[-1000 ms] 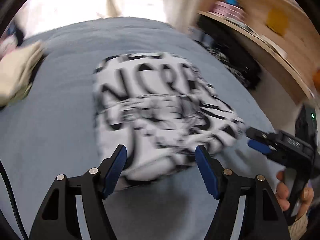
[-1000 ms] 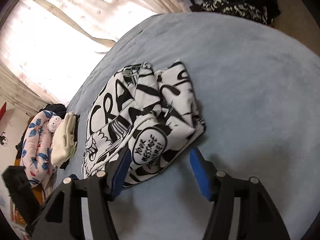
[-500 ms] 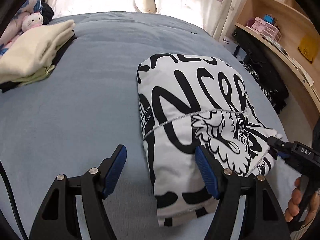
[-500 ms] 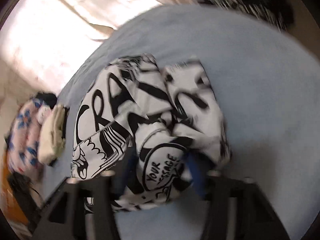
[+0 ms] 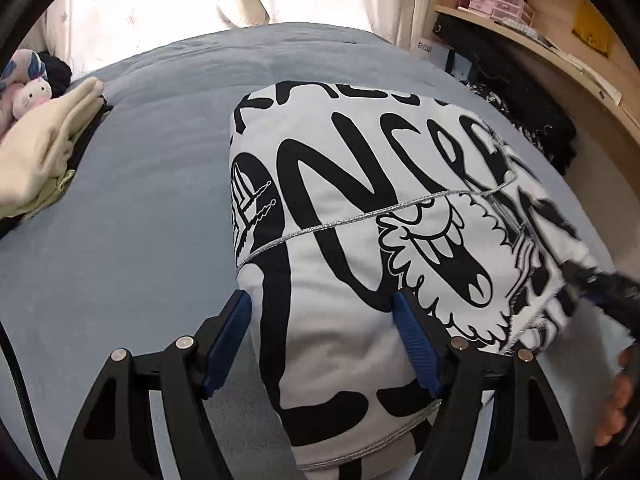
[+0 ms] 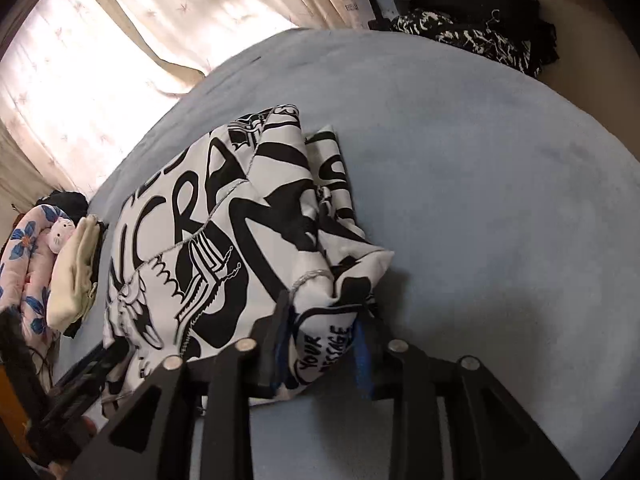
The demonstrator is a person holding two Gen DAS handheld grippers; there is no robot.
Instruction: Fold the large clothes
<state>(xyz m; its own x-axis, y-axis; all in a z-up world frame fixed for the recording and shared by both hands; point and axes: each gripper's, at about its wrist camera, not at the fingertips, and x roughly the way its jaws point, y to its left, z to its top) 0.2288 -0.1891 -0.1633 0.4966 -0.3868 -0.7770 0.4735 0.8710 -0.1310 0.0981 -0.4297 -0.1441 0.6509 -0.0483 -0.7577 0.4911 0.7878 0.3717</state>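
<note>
Looking across the bed [image 5: 152, 216], the biggest change from a second ago is how close both tools have come to the printed garment [image 5: 360, 208]. In the left wrist view the black and white bundle sat mid-frame and beyond the jaws; now it fills the centre and lower half, and its near edge lies between the left gripper [image 5: 322, 344] arms. Those jaws stand wide and released, opening slightly, with cloth between them but no pad pressing it.

The right gripper [image 6: 322, 354] was spread and empty over the near corner; now the corner with the speech-bubble print is bunched between its blue pads. The jaws closed hard and are easing open a little, yet the fabric looks pinched, so I read it as grasping that corner. My guess is that 1 corner is secured and the left side is lining up for its own grab, ready for the next fold.

The garment lies folded into a rough rectangle in the middle of the bed. In the right wrist view its long axis runs from the lower centre toward the upper left, toward the curtains [image 6: 120, 40]. A folded cream pile [image 5: 44, 148] sits well apart at the left edge.
</note>
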